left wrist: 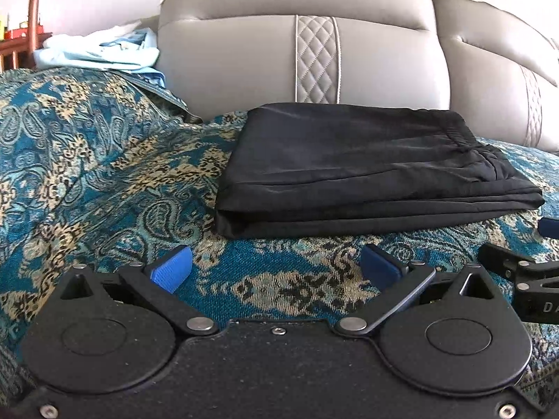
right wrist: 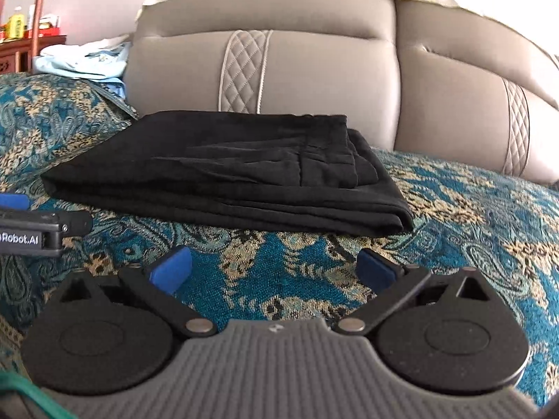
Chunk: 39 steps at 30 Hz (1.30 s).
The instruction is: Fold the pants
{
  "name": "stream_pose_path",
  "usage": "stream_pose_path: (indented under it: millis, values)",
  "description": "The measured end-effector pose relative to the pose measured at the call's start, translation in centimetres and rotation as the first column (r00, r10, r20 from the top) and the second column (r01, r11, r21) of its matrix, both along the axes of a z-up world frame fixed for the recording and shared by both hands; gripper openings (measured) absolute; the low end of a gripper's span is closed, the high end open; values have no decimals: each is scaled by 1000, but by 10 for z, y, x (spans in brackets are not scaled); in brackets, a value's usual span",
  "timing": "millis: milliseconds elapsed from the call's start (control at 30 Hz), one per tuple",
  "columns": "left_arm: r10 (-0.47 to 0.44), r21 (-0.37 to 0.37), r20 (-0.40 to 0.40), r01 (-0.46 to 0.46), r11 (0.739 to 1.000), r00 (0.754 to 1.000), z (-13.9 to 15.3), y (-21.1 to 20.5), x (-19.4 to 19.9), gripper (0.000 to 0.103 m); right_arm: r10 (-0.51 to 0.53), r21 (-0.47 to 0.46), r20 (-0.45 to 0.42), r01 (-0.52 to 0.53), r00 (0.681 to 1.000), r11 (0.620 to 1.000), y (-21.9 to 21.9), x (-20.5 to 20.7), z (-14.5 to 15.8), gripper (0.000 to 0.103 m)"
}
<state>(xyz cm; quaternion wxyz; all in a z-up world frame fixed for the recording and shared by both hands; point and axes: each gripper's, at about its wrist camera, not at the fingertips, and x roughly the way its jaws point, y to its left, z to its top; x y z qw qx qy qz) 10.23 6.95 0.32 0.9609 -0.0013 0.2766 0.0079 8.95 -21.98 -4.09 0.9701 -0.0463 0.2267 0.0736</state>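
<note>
The black pants (left wrist: 370, 167), of thin smooth fabric, lie folded into a flat rectangular stack of several layers. They rest on a teal and tan paisley woven cover (left wrist: 104, 174) spread over the seat. The gathered waistband sits on the top layer toward the right end of the stack in the left wrist view. The layered fold edges face the cameras. The pants appear again in the right wrist view (right wrist: 223, 174), with an upper layer stopping short of the right end of the stack.

Directly behind the pants stands the grey leather sofa backrest (left wrist: 244, 52), with a quilted diamond-stitched strip (left wrist: 317, 59) running vertically above the stack. A pale cloth lies along the top of the backrest. To the left of the pants, at the far edge of the cover, lies a crumpled light blue garment (left wrist: 101, 52). Beyond it, a reddish wooden shelf with small items is partly visible.

The left gripper (left wrist: 276, 272), black with blue pads, sits on the near side of the pants, jaws spread wide and released, nothing between them, clear of the fabric. The right gripper (right wrist: 276, 270) is likewise near the front edge of the pants, jaws spread wide and empty, only the cover beneath.
</note>
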Motion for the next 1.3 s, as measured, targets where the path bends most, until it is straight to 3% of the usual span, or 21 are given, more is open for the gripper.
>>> stream_pose_path:
  millis: [500, 1300]
  values:
    - [-16, -11, -41, 16, 1000, 999, 3, -1, 16, 103, -7, -7, 19, 7, 1000, 1000, 2, 0, -4, 103]
    - [-13, -10, -25, 13, 1000, 1000, 2, -3, 8, 103, -10, -8, 25, 10, 1000, 1000, 3, -2, -3, 103]
